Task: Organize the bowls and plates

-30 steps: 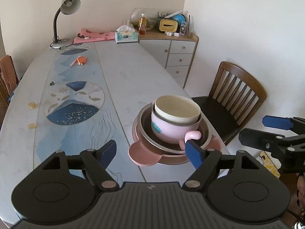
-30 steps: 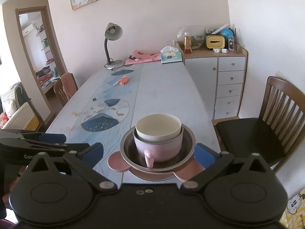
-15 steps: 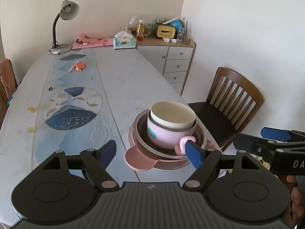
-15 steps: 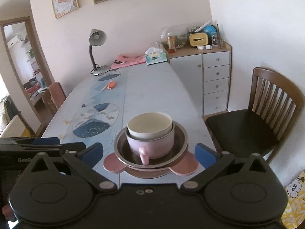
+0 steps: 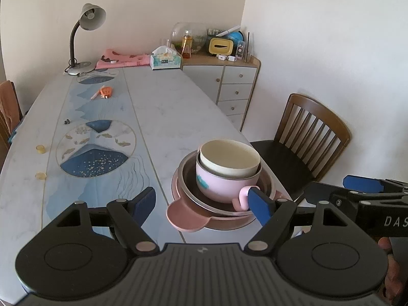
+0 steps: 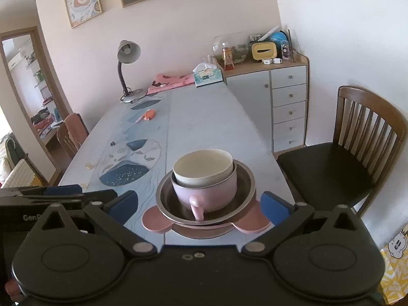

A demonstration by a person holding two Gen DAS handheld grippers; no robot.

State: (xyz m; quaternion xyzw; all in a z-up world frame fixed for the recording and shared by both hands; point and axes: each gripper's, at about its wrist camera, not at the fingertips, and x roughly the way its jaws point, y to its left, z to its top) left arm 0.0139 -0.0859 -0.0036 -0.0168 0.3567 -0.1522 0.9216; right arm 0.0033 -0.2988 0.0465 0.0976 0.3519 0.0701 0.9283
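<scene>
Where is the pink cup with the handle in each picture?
Left wrist view: pink cup sits right of centre, handle by the left claw's right fingertip.
Right wrist view: pink cup is centre, handle facing the camera.
Shared landmark: the cream bowl nested inside it.

Pink plate (image 6: 155, 223) mostly hidden under steel bowl (image 6: 244, 178); pink cup (image 5: 224, 186) interior blocked by cream bowl (image 5: 229, 156).
</scene>
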